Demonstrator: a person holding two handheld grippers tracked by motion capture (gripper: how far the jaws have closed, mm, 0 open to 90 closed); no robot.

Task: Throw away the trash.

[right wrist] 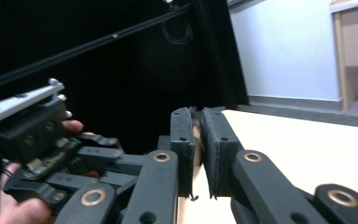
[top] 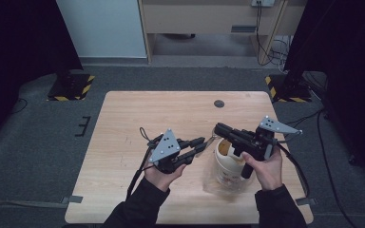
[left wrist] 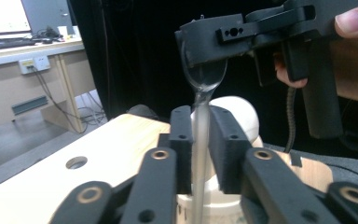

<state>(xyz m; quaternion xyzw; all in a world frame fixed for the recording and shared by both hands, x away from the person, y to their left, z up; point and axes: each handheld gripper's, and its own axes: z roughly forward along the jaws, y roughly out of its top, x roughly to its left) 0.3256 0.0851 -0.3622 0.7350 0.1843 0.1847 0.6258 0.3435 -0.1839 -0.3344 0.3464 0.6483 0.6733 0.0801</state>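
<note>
A clear plastic spoon (left wrist: 204, 77) is held at both ends over the wooden table (top: 123, 118). My left gripper (left wrist: 200, 114) is shut on its handle, which runs up between the two black pads. My right gripper (left wrist: 207, 49) comes in from the upper right and is clamped on the tip of the spoon's bowl. In the right gripper view its jaws (right wrist: 196, 116) stand pressed together on a thin clear edge. In the high view the left gripper (top: 198, 142) and the right gripper (top: 217, 128) meet tip to tip just above a white open jar (top: 228, 166).
A round hole (top: 219, 103) lies in the table's far side. Two stand bases with yellow-black stripes (top: 71, 85) (top: 285, 88) sit on the floor beyond the far corners. Black curtains hang on both sides, and a wooden desk (top: 209, 19) stands at the back.
</note>
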